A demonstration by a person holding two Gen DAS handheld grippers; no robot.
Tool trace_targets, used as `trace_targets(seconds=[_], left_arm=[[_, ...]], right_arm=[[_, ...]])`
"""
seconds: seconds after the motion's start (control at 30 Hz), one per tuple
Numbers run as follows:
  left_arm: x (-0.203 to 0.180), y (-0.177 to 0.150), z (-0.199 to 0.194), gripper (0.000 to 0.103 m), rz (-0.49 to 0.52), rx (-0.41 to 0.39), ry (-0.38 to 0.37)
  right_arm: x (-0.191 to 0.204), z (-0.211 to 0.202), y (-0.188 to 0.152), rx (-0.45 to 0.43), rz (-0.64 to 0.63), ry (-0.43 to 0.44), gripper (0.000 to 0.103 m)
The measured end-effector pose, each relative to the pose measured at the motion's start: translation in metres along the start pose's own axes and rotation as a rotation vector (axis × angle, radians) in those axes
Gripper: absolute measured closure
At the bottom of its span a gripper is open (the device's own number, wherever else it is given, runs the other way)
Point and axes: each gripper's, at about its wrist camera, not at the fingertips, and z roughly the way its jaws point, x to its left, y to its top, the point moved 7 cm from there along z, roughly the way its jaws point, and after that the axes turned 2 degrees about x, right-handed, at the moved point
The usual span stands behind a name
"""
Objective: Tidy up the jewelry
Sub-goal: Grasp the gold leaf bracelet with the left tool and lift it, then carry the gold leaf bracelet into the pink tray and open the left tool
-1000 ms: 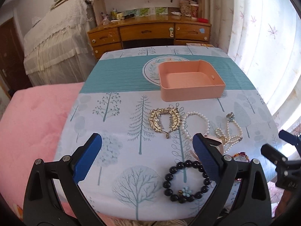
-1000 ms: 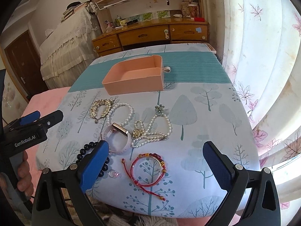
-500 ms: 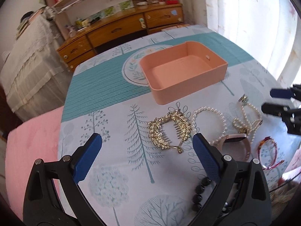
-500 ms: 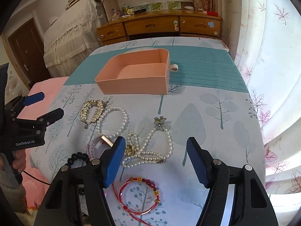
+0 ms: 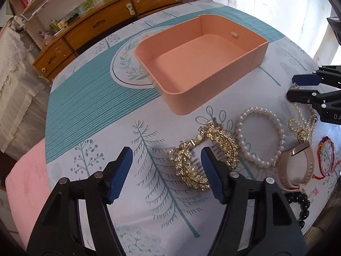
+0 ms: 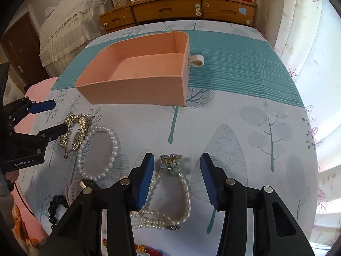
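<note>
While both tools gape, the left tool [image 5: 166, 170] nears the gold comb [image 5: 204, 151]; the right tool [image 6: 175, 179] straddles the pearl bracelet [image 6: 170, 192].

A home bedroom: lace-covered bed [image 6: 70, 21], wooden dresser [image 6: 174, 10], curtained window [image 6: 309, 53].

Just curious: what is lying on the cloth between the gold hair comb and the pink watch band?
A round pearl bracelet lies between the gold hair comb and the pink watch band, as the left wrist view shows.
</note>
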Motion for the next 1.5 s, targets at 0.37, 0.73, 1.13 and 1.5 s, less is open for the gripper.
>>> trace_targets(seconds=[0.37, 0.73, 1.13, 1.5], left_arm=[[-0.010, 0.013, 0.014, 0.062, 0.098, 0.027, -0.052], [-0.019, 0.019, 0.016, 0.063, 0.221, 0.029, -0.106], [-0.017, 0.020, 0.013, 0.085, 0.231, 0.012, -0.110], [-0.003, 0.030, -0.054, 0.097, 0.078, -0.105, -0.114]], right_arm=[[0.003, 0.012, 0.009, -0.008, -0.022, -0.013, 0.082], [0.004, -0.002, -0.002, -0.012, -0.017, 0.023, 0.082], [0.003, -0.004, -0.003, -0.010, -0.005, 0.034, 0.082], [0.012, -0.028, 0.005, -0.054, -0.021, 0.062, 0.082]])
